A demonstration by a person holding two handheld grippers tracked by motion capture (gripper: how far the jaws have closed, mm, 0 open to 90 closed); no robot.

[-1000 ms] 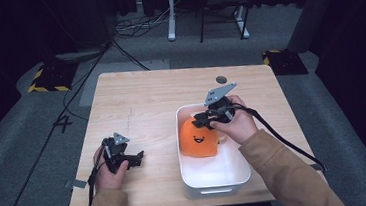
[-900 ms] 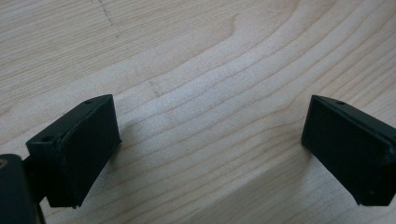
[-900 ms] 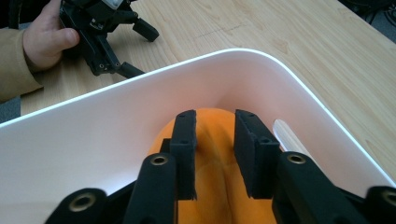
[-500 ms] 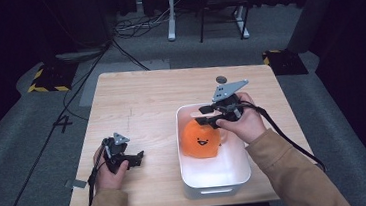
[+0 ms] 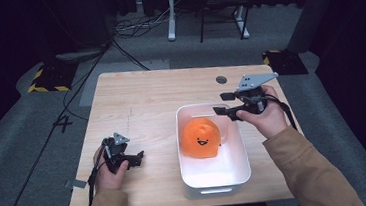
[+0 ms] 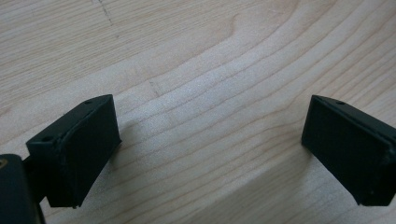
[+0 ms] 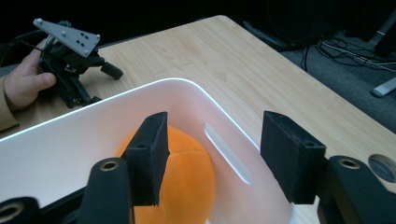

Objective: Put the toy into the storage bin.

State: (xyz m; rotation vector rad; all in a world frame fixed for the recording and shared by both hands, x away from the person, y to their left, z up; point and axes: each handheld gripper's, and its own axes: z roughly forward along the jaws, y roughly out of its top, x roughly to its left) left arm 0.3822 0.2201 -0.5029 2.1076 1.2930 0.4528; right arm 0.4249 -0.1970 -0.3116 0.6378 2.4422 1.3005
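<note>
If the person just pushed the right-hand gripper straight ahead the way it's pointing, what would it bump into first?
Probably the orange plush toy in the white bin: the right gripper points over the bin's rim with open jaws framing it. Depth is unclear.

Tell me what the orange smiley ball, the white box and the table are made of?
The orange ball looks like soft plush fabric: matte, with a stitched seam and a sewn-looking face. The white box looks like smooth plastic, slightly glossy, with rounded corners and a moulded handle slot. The table looks like pale wood, or a wood-look top; grain lines show in the left gripper view.
</note>
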